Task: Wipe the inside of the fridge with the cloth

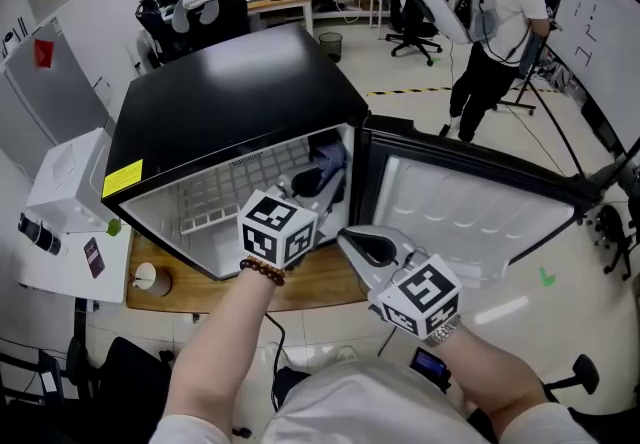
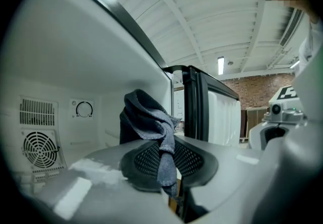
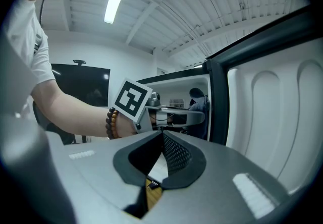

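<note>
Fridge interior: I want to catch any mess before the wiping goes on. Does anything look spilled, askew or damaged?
Nothing stands out. The fridge shows no spill or crack inside, the wire shelf lies in place, and the door stands open. The only loose item is the cloth, pinched in the left gripper.

person (image 1: pixel 505 7) stands beside whiteboard (image 1: pixel 600 37)

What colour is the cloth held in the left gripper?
The cloth is plain dark grey-blue, with no pattern. The left gripper view shows it best.
</note>
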`<state>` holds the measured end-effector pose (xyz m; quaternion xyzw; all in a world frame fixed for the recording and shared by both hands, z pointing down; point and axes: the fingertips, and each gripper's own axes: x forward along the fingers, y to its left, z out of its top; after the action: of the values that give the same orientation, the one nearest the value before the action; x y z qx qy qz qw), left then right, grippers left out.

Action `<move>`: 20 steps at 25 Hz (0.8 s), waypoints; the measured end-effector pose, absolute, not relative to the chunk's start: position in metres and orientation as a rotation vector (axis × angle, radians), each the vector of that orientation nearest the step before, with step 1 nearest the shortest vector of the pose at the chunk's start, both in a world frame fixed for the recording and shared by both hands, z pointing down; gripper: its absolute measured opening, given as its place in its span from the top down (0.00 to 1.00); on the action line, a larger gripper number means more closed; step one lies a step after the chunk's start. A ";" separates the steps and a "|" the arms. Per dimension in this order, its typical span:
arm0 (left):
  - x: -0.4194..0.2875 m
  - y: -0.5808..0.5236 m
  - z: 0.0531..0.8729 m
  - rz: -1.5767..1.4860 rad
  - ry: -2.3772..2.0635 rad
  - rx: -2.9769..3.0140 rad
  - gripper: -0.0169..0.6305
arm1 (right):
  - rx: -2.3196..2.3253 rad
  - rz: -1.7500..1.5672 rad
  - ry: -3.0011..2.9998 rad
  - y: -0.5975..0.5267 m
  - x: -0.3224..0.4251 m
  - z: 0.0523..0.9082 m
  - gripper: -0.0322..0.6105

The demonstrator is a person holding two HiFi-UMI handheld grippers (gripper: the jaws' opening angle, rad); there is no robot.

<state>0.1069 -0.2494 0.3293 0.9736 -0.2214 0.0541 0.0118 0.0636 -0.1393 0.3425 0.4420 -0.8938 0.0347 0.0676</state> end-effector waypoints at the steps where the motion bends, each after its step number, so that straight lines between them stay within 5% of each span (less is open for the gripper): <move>1: 0.108 -0.248 0.329 0.160 -0.667 3.043 0.90 | 1.335 0.106 -2.691 -0.139 0.067 0.344 0.95; 20: 0.071 -0.185 0.315 0.109 -0.275 3.138 0.90 | 1.311 0.155 -2.693 -0.152 0.093 0.344 0.92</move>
<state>0.0709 -0.1854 0.3151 0.9956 -0.0871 0.0344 -0.0050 0.0935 -0.1517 0.3439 0.4358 -0.8957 0.0517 0.0711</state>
